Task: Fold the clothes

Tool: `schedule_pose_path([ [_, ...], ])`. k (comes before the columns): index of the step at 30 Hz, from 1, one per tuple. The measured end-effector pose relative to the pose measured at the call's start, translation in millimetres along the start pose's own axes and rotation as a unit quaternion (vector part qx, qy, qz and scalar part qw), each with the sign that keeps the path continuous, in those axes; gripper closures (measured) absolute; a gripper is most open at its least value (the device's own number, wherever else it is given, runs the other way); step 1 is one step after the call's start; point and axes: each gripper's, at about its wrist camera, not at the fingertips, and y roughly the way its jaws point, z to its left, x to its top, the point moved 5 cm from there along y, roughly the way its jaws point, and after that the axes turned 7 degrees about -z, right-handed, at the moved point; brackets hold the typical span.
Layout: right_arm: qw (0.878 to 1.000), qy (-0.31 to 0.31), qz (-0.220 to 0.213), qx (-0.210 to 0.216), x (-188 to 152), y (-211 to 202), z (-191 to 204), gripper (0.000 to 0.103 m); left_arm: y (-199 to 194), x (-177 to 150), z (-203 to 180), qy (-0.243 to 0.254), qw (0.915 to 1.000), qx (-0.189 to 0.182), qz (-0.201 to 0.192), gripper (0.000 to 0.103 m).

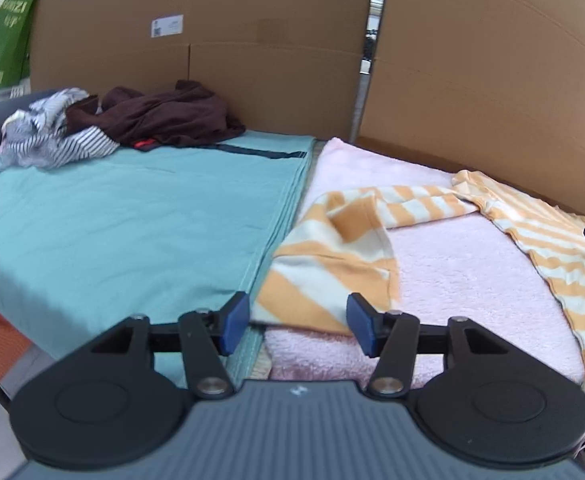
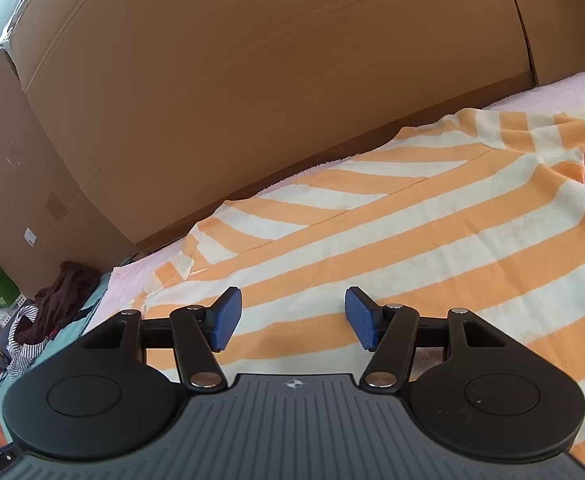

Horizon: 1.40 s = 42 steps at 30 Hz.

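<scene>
Down low, the left gripper (image 1: 298, 322) has its blue pads (image 1: 234, 322) spread apart with nothing pinched between them; through the gap shows a folded-over corner of the orange-and-cream striped shirt (image 1: 332, 268), which lies just beyond the fingertips. That corner sits at the near left edge of a pink fleecy blanket (image 1: 472, 280), close to the seam where the pink meets a teal sheet (image 1: 112, 220). From there a striped sleeve or hem runs up and to the right across the pink blanket toward the rest of the garment.

Farther off on the teal sheet, against the back, lies a crumpled dark brown garment (image 1: 168, 118), touching a bunched black-and-white striped garment (image 1: 52, 132) on its left. Large cardboard panels (image 1: 252, 40) stand upright behind the bedding, and a green bag (image 1: 2, 40) stands at the far left.

The right gripper (image 2: 293, 318) is likewise spread, its blue pads (image 2: 224, 318) apart and gripping nothing, hovering over the broad body of the striped shirt (image 2: 412, 240), which lies mostly flat on the pink blanket (image 2: 552, 88). Whether the fingertips touch the cloth cannot be told. Cardboard (image 2: 252, 80) fills the background, and the brown garment (image 2: 64, 292) shows small at the far left.
</scene>
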Motion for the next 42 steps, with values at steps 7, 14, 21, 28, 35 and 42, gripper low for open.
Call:
schedule_pose_path([
  [7, 1.0, 0.002, -0.001, 0.001, 0.1, 0.9, 1.2, 0.043, 6.0, -2.5, -3.8, -0.016, 0.9996, -0.013, -0.018, 0.069],
  [14, 1.0, 0.006, -0.002, 0.003, 0.1, 0.3, -0.9, 0.043, -3.6, 39.4, 5.0, -0.052, 0.9948, 0.007, -0.087, 0.101],
  [21, 1.0, 0.008, -0.002, 0.004, 0.3, 0.0, -2.0, 0.043, -0.2, 112.0, -34.3, -0.099, 0.9756, -0.102, -0.168, 0.102],
  [28, 1.0, 0.004, -0.001, 0.002, 0.7, -0.7, -1.1, 0.043, 56.6, 108.8, -160.5, -0.064, 0.9584, -0.255, -0.111, 0.102],
  [35, 1.0, 0.005, -0.002, 0.001, 0.2, -0.7, 0.7, 0.043, 120.3, 68.6, -245.5, -0.041, 0.9542, -0.296, -0.02, 0.101],
  [42, 1.0, 0.014, -0.004, 0.006, -0.5, -1.7, -1.2, 0.043, 122.9, 51.9, -234.2, -0.037, 0.9612, -0.273, 0.014, 0.055],
])
